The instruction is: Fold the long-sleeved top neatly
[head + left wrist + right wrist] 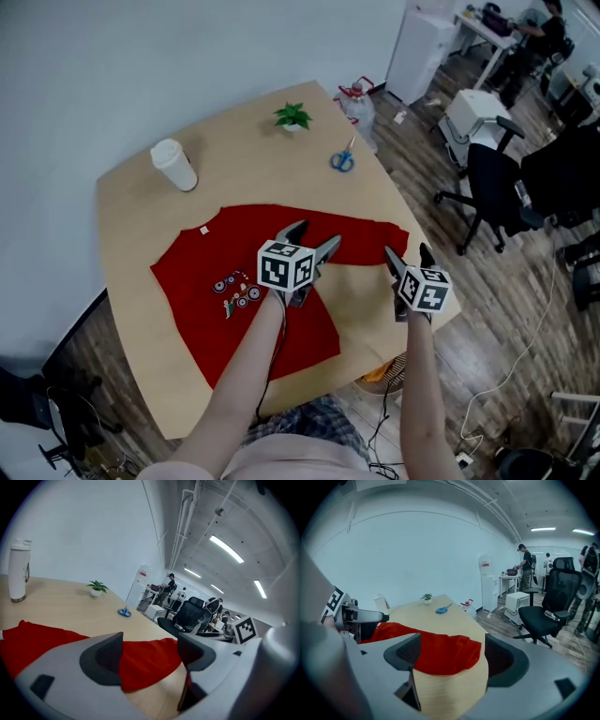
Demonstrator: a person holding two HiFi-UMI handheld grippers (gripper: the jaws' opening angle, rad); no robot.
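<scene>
The red top (pixel 192 281), lying spread on the bench (pixel 234 150), looks light and limp, so the left gripper (pixel 319 234) and right gripper (pixel 407 251), both hovering with jaws apart and empty, should probably each pinch an edge corner.

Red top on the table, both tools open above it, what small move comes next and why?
Probably lower the right tool onto the sleeve end and pinch it. The red top is only partly folded, that sleeve lies bunched by the table edge, and the tool is open and empty.
</scene>
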